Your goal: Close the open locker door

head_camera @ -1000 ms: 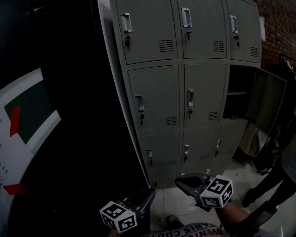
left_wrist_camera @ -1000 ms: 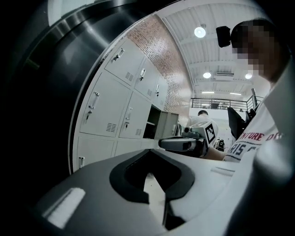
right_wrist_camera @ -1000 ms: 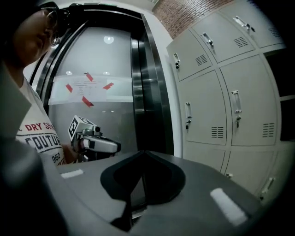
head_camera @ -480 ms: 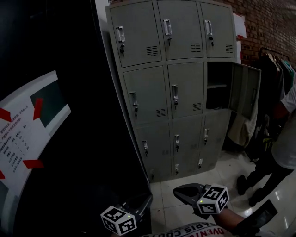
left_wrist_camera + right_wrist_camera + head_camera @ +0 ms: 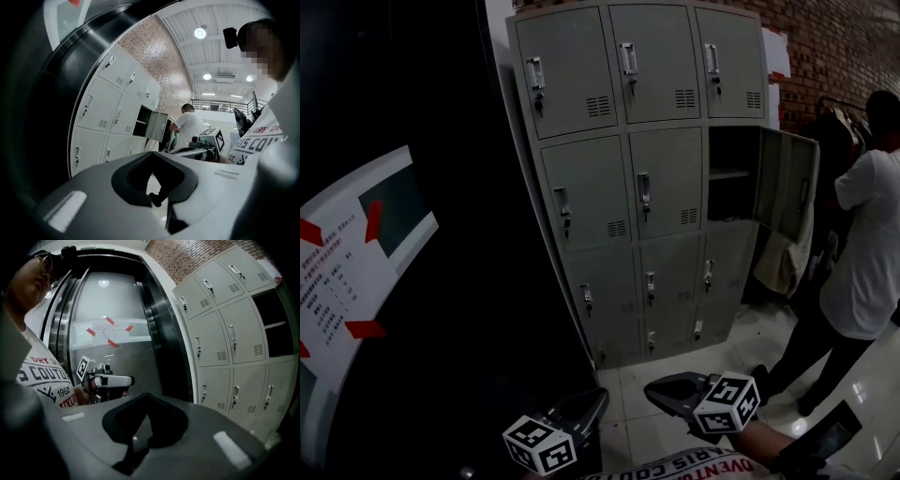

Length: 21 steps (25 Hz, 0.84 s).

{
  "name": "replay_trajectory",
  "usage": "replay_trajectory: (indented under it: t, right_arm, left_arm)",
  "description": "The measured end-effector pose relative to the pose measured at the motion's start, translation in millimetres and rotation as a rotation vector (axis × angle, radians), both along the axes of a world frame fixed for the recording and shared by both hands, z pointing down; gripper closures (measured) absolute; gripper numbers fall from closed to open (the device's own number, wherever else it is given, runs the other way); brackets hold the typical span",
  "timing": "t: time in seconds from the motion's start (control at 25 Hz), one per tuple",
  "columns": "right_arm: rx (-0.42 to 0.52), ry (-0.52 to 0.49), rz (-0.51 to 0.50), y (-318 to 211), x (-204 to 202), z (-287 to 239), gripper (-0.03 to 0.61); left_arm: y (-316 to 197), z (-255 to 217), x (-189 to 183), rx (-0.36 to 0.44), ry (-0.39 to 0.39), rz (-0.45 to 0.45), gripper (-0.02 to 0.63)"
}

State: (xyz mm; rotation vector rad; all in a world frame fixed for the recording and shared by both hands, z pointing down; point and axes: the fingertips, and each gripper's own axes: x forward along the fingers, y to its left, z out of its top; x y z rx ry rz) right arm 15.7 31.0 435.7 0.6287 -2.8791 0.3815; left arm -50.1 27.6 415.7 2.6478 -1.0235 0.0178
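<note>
Head view, hard to make out: the left gripper (image 5: pixel 596 403) and right gripper (image 5: pixel 659 391) are being shown dark and low at the bottom edge, and their jaws cannot be read here.
Head view, door: the open grey metal locker door (image 5: pixel 786 183) is being seen in the middle row, rightmost column, of the tall grey metal locker bank (image 5: pixel 619 178). Its long axis is upright and its free edge is pointing into the room, near a person in a white T-shirt (image 5: pixel 862 244).
Left gripper view: the jaws are being held together on nothing, well apart from the small, distant door.
Right gripper view: the jaws are being held together, empty. The door is being cut off at the right edge, and only the dark open compartment (image 5: pixel 276 324) is showing.
</note>
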Motion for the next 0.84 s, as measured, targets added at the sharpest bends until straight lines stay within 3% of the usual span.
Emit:
replay_trajectory:
  t: [0.84]
  right_arm:
    - [-0.001, -0.009, -0.001, 2.3, 0.5, -3.3, 0.584]
  left_arm:
    - [2.0, -3.8, 4.6, 0.011, -0.004, 0.021, 0.609]
